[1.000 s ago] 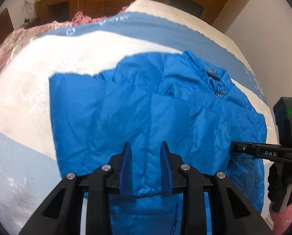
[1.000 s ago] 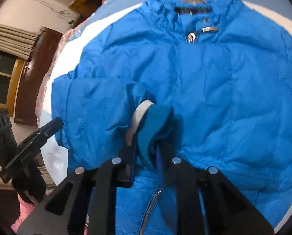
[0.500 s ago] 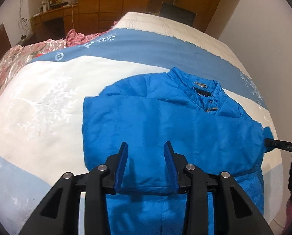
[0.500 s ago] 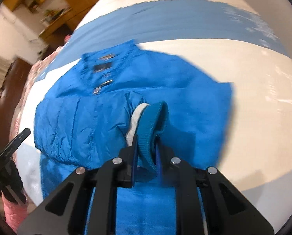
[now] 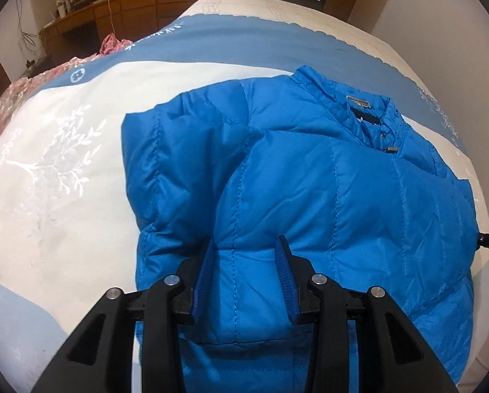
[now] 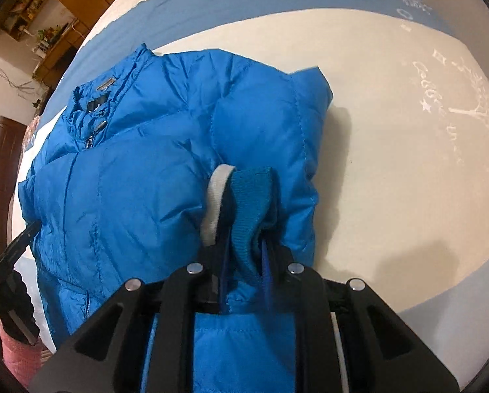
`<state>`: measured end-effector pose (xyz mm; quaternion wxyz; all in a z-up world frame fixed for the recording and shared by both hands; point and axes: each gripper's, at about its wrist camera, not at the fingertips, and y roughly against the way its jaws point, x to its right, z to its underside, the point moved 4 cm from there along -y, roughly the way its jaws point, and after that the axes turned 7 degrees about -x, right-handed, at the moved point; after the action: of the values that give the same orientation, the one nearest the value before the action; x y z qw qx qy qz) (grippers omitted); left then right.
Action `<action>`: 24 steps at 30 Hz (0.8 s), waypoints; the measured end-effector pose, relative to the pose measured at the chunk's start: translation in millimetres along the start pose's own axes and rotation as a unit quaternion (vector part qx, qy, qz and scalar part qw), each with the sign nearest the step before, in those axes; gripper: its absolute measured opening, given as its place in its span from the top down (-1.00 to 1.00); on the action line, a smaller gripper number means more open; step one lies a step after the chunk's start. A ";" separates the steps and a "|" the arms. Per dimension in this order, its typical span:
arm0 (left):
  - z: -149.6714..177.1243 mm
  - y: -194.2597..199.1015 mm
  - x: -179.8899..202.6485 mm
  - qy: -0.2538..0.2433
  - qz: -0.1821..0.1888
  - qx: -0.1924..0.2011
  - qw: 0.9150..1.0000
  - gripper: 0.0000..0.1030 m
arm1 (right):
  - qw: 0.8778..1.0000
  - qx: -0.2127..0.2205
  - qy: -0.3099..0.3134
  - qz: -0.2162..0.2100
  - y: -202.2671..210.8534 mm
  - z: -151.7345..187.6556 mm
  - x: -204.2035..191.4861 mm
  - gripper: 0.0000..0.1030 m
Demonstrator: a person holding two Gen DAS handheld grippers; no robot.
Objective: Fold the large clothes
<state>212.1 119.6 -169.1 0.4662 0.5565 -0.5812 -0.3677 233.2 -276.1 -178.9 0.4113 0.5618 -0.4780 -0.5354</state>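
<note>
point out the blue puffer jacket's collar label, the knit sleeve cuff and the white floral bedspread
blue puffer jacket's collar label (image 5: 359, 101), left wrist view, middle of label
knit sleeve cuff (image 6: 249, 196), right wrist view, ribbed blue face
white floral bedspread (image 5: 47, 196), left wrist view, bare white part

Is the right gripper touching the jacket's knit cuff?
Touching. The right wrist view shows the knit cuff between the right gripper fingers, against them, as its jaws open.

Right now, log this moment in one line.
right hand-held gripper: opening, cuff between jaws | left hand-held gripper: open over jacket | sleeve folded across
</note>
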 end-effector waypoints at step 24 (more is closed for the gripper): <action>-46.7 -32.7 28.6 -0.023 -0.025 0.027 0.999 0.14 | 0.998 0.024 0.051 -0.023 -46.4 -46.6 -62.5 0.63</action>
<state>267.9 91.9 -182.5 0.4283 0.5745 -0.5872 -0.3765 286.0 -207.8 -207.0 0.4086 0.6091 -0.4562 -0.5040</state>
